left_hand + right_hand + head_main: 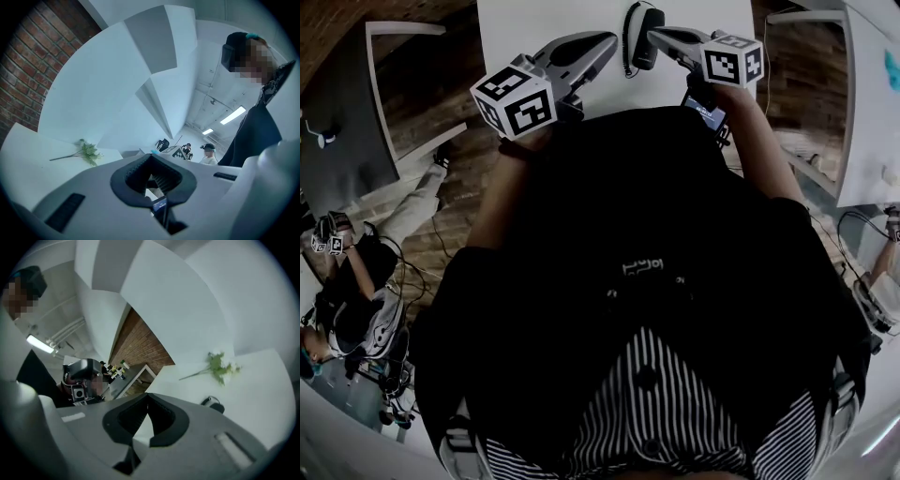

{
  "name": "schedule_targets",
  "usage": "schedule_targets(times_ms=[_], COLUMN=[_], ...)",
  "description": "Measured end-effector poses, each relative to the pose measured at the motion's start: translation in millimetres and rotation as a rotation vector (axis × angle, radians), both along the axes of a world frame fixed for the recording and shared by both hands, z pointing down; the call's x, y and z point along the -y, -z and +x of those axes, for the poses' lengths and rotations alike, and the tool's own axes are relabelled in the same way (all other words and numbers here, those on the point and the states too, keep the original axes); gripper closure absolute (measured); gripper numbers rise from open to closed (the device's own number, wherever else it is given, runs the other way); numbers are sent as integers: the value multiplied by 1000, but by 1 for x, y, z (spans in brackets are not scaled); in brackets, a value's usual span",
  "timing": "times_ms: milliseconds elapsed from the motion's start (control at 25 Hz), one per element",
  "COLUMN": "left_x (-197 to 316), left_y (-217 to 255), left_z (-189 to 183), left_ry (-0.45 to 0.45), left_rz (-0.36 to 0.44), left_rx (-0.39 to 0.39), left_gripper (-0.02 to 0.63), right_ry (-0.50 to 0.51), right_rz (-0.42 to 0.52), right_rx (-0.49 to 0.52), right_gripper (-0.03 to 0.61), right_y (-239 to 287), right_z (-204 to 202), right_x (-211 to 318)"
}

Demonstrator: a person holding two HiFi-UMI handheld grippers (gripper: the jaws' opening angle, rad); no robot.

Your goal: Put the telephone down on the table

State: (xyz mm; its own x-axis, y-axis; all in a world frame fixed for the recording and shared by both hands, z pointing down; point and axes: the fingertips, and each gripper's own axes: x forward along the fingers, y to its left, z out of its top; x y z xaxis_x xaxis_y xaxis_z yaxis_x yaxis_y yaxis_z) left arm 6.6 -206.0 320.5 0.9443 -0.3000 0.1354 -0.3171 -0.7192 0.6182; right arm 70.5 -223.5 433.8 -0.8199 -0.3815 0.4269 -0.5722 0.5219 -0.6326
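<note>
Left claw (612,39): closed, nothing between the pads; parked just left of the telephone, likely idle because this job needs one hand only.
Telephone (639,37): flat on the white table (544,19), cord beside it, between both claws, touched by neither; set-down judged complete.
Right claw (653,36): shut, empty; above the table just right of the telephone, probably held clear to avoid nudging it.
Flower sprig (218,365): farther back on the table, well apart, no obstacle.
</note>
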Motion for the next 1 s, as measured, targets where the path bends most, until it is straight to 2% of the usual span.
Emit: schedule_targets(times_ms=[240, 400, 480, 600, 760, 1000], left_x=[-1, -2, 3, 15, 19, 11], left_y=[5, 13, 26, 47, 69, 74], left_z=[1, 1, -1, -7, -5, 11], left_ry=[-11, -25, -12, 32, 52, 39], left_rz=[10, 33, 69, 147, 219, 226], left_rx=[-1, -8, -19, 4, 37, 17], left_gripper=[606, 606, 606, 606, 606, 606], right_ry=[62, 91, 72, 24, -2, -4], right_rz=[292, 429, 472, 500, 464, 451], right_rx=[-91, -165, -166, -152, -87, -78], right_gripper=[575, 575, 575, 575, 575, 575], right_y=[88, 133, 151, 166, 168, 163], right_z=[1, 2, -1, -7, -13, -16], right_x=[7, 4, 1, -3, -12, -15])
